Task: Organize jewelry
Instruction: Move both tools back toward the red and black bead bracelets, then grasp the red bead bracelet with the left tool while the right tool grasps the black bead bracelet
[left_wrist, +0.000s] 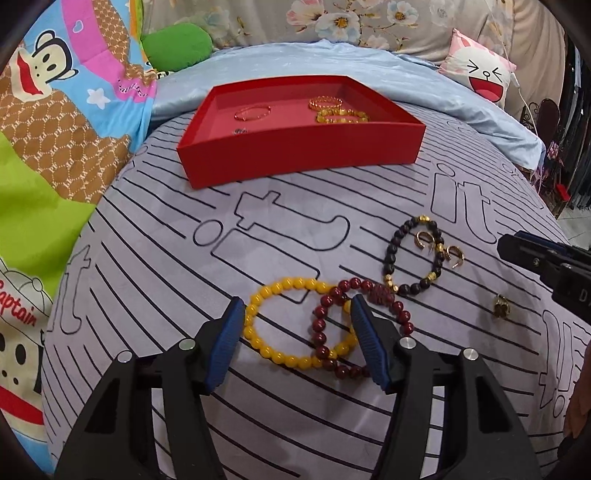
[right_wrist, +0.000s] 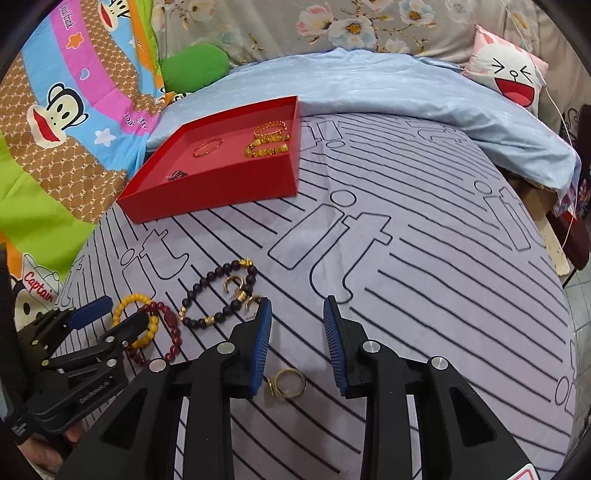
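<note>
I'm holding my left gripper (left_wrist: 297, 334) parted around the overlapping yellow bracelet (left_wrist: 258, 338) and dark red bracelet (left_wrist: 325, 332), gripping nothing, my right gripper (right_wrist: 297, 343) hovering agape over the gold ring (right_wrist: 290, 382), red tray (left_wrist: 295, 155) sitting beyond

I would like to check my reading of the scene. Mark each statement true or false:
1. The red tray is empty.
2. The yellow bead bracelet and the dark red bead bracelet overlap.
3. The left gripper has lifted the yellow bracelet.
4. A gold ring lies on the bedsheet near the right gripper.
1. False. The red tray already holds several bracelets.
2. True. The yellow bead bracelet and the dark red bead bracelet cross each other.
3. False. The left gripper has open jaws on either side of the bracelets, which lie on the bedsheet.
4. True. The gold ring lies there, between the open jaws of the right gripper.
</note>
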